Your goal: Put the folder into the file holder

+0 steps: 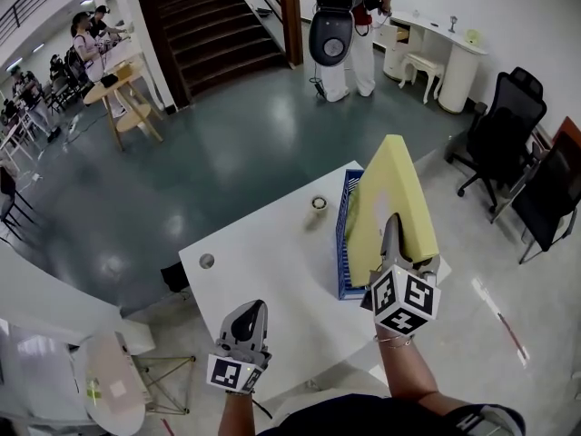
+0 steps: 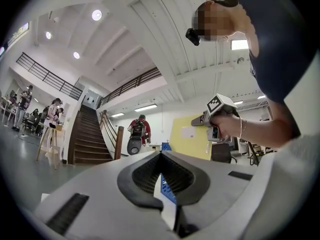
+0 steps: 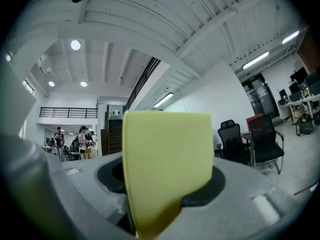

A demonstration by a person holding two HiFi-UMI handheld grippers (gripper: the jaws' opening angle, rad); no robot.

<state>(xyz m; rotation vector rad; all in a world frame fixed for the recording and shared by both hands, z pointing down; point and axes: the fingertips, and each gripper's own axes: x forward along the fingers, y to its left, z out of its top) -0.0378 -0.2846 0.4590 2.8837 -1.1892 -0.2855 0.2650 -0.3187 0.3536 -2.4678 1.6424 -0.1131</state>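
Note:
A yellow folder [image 1: 390,198] stands upright on edge over the blue file holder [image 1: 343,243], which lies on the white table [image 1: 263,271]. Its lower part hides the holder's right side. My right gripper [image 1: 392,230] is shut on the folder's near lower corner. The right gripper view shows the folder [image 3: 167,159] filling the space between the jaws of the right gripper [image 3: 165,189]. My left gripper [image 1: 252,309] hovers shut and empty over the table's front edge, left of the holder. In the left gripper view, the left gripper [image 2: 160,156] points at the folder [image 2: 192,136] and holder [image 2: 167,191].
A small round object [image 1: 319,203] sits on the table just left of the holder, and a cable hole [image 1: 207,261] lies near the left edge. Black office chairs [image 1: 504,125] stand to the right. A person [image 1: 349,25] stands beyond the table. A round stool [image 1: 113,384] sits lower left.

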